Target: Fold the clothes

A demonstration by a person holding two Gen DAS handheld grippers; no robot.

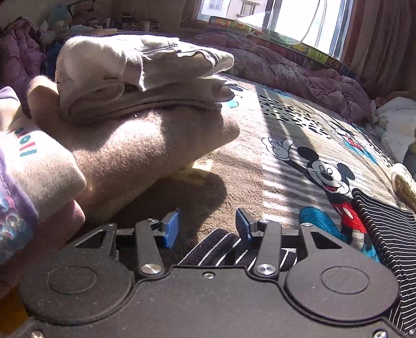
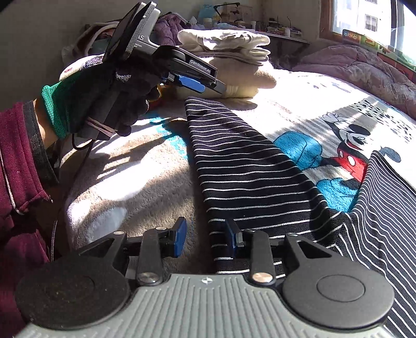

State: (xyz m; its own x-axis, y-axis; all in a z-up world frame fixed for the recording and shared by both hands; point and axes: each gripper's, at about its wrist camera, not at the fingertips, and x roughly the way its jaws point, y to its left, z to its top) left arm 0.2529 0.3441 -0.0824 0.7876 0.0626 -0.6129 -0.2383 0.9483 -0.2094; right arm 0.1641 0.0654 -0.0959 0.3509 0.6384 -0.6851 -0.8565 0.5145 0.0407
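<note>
Right wrist view gives us the black striped garment (image 2: 241, 166) spread flat on the bed's cartoon-print blanket (image 2: 145, 166), one long sleeve-like strip running away from us toward the far pile and a wider part lying off to the right. We see the right gripper (image 2: 206, 235) low over the near end of that strip, its jaws standing partly apart: the right blue pad sits over the striped cloth, the left pad over bare blanket just beside the cloth's edge, and nothing is pinched between them. Further up the strip, the left gripper (image 2: 201, 85) hangs in the air above its far end, carried by a hand in a dark glove (image 2: 109, 104) with a green cuff and a maroon sleeve (image 2: 18, 161) behind it. From the left wrist view we find the left gripper's (image 1: 208, 227) jaws also partly open and empty, with blanket between the blue pads and a little of the striped garment (image 1: 382, 228) under and to the right of the tool. Beyond them a stack of folded clothes (image 1: 135, 109) rests on the blanket, a pale cream piece on top of a thick beige one. A rumpled mauve quilt (image 1: 299, 70) lies along the bed's far side beneath a sunlit window (image 1: 299, 20).
</note>
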